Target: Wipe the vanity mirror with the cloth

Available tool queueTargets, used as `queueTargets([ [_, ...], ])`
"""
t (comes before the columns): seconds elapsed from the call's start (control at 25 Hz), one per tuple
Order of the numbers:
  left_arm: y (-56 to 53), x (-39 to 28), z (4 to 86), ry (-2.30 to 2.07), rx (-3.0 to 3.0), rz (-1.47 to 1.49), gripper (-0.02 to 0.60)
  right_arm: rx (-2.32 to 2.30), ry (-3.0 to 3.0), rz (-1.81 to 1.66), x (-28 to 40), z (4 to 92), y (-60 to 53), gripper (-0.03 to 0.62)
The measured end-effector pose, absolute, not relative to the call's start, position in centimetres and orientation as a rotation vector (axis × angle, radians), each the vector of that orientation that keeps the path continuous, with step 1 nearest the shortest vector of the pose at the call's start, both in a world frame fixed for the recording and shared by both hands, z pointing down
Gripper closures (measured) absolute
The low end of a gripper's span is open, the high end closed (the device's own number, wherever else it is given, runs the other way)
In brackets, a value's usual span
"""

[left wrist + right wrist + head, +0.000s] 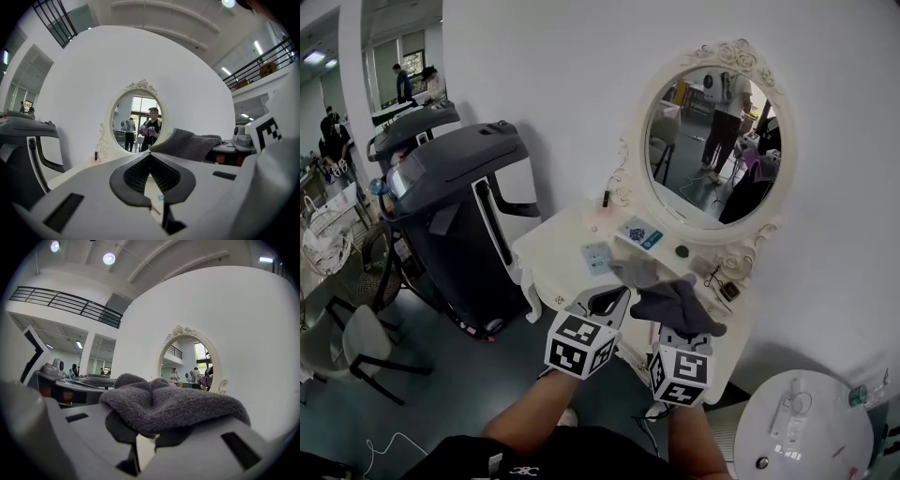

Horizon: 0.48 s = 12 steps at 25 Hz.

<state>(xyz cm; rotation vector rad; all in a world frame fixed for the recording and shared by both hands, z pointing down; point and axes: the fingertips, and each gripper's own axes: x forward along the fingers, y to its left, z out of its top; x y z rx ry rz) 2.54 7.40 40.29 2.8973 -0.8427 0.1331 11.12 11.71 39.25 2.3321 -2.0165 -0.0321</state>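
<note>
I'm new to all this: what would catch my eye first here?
An oval mirror in an ornate white frame stands on a white vanity against the wall. In front of it, the right gripper is shut on a bunched grey cloth, with the left gripper shut and empty beside it. A bulky dark machine stands left of the vanity.

— Where do we stand?
— We face the table (546, 251), set against the wall. The vanity mirror (712, 141) rises at its back right.
— And our claws?
— Side by side before the table's front edge: left claw (607, 300), then right claw (677, 323), the cloth (675, 302) between and over its jaws.
— Left of the table?
— We see a large machine (459, 206), and a chair (356, 342) nearer us.
</note>
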Motion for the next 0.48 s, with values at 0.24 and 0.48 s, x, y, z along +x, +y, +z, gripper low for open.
queueTargets([
  [0.24, 4.7, 2.1, 40.1, -0.763, 2.91, 0.119, 0.581, 2.357, -1.97, -0.039, 10.2, 38.7, 8.9, 0.566],
  [0.48, 2.0, 0.7, 40.0, -0.736, 2.901, 0.107, 0.581, 2.363, -1.95, -0.022, 9.3, 38.5, 6.0, 0.566],
])
